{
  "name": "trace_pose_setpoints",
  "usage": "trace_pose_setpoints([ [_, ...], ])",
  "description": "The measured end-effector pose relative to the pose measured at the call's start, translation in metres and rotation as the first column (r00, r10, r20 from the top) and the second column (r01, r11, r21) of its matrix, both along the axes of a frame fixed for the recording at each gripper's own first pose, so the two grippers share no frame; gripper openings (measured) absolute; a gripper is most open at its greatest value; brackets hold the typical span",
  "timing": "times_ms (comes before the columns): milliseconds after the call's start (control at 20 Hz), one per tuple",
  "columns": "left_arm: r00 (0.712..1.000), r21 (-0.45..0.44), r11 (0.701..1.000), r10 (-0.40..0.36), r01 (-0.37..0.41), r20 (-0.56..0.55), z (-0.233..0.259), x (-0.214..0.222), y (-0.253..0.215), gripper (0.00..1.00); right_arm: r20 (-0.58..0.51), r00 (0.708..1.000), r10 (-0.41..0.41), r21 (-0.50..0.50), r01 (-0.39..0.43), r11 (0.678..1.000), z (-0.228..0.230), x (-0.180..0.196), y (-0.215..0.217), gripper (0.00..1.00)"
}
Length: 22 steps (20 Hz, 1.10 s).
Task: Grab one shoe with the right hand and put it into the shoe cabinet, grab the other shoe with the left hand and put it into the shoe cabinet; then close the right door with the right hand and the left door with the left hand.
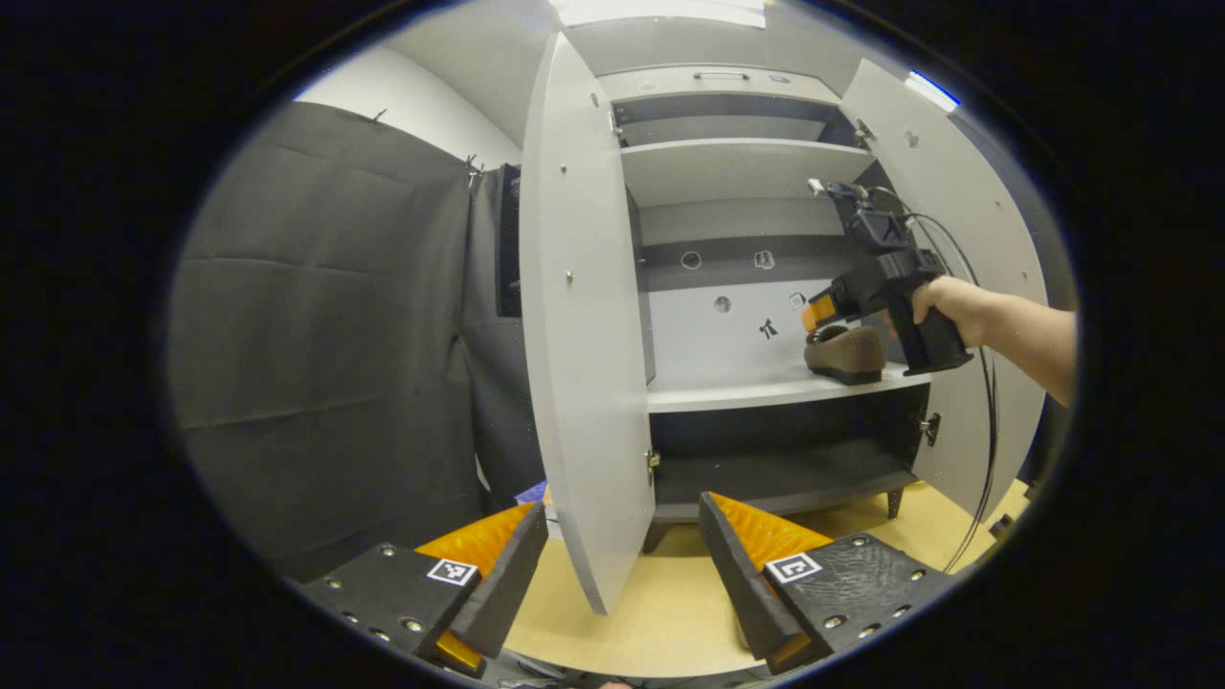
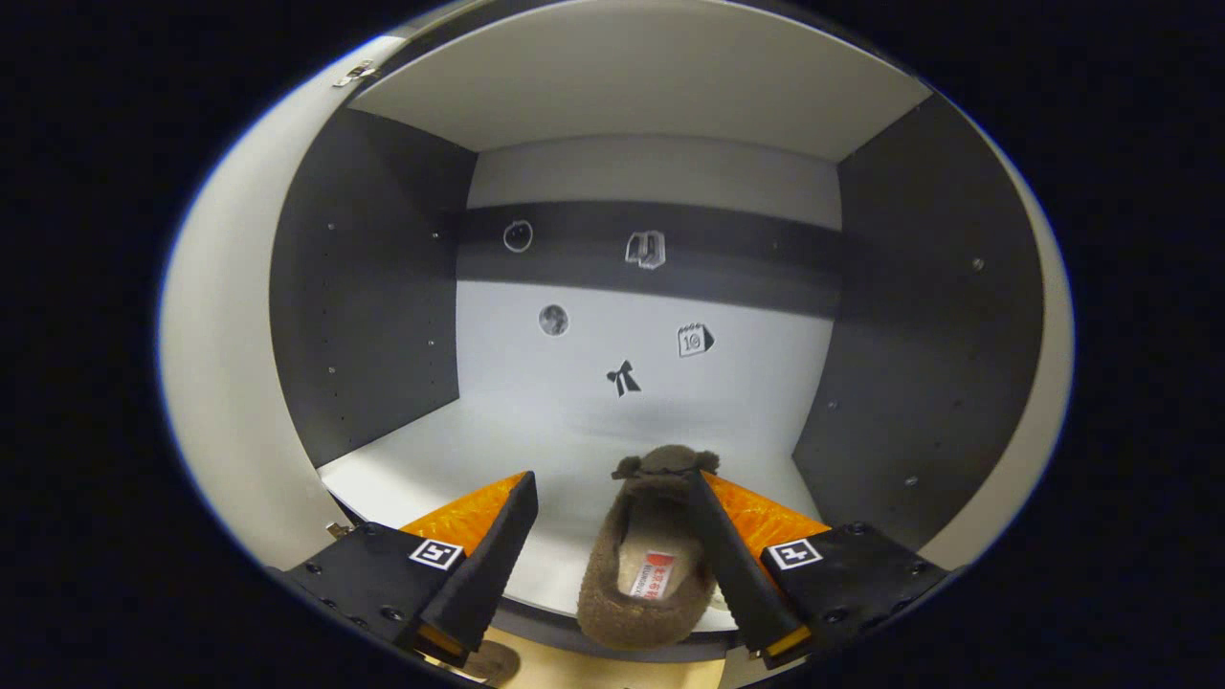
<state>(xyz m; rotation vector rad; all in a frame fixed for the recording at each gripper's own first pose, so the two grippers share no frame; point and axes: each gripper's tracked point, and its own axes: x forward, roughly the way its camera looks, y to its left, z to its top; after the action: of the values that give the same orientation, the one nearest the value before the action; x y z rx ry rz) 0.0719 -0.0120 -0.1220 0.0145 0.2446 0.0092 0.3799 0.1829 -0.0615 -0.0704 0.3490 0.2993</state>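
Shoes were half dealt with, by my reckoning. Going from the left, the left door [image 1: 579, 316] hung wide open, its edge seen between the spread, empty fingers of the left gripper [image 1: 622, 555], which was held low in front of the shoe cabinet [image 1: 766, 172]. Further right, one brown shoe [image 1: 845, 352] sat on the middle shelf [image 1: 766, 388], near its right end. The right gripper [image 2: 612, 545] was just above it with fingers apart, the shoe [image 2: 651, 565] lying between them, seemingly let go. The right door [image 1: 957, 239] stood open too. I judged the second shoe and both doors remained to do.
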Motion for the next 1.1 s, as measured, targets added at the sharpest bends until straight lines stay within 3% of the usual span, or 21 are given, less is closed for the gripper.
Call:
trace_pose_setpoints([
  [50, 1.000, -0.002, 1.000, -0.013, 0.013, -0.005, -0.003, 0.000, -0.003, 1.00, 0.043, 0.999, -0.005, -0.001, 0.005, 1.000, 0.011, -0.009, -0.003, 0.99],
  [450, 0.969, -0.050, 0.976, -0.217, 0.212, -0.118, -0.060, 0.011, -0.064, 1.00, 0.277, 0.961, -0.004, 0.049, -0.009, 0.999, 0.073, -0.107, -0.024, 0.99],
  [550, 0.958, -0.070, 0.969, -0.247, 0.239, -0.148, -0.078, 0.013, -0.076, 1.00, 0.287, 0.958, -0.012, 0.076, -0.010, 0.997, 0.077, -0.131, -0.032, 0.97],
  [600, 0.952, -0.078, 0.965, -0.261, 0.251, -0.163, -0.086, 0.015, -0.081, 0.93, 0.286, 0.958, -0.021, 0.095, -0.007, 0.995, 0.077, -0.142, -0.037, 0.97],
  [800, 0.925, -0.113, 0.954, -0.297, 0.277, -0.235, -0.126, 0.026, -0.096, 0.93, 0.294, 0.954, -0.061, 0.090, 0.036, 0.995, 0.067, -0.183, -0.063, 0.98],
  [1100, 0.853, -0.189, 0.930, -0.364, 0.314, -0.374, -0.188, 0.014, -0.118, 0.94, 0.254, 0.959, -0.124, 0.064, 0.112, 0.992, 0.044, -0.236, -0.101, 0.98],
])
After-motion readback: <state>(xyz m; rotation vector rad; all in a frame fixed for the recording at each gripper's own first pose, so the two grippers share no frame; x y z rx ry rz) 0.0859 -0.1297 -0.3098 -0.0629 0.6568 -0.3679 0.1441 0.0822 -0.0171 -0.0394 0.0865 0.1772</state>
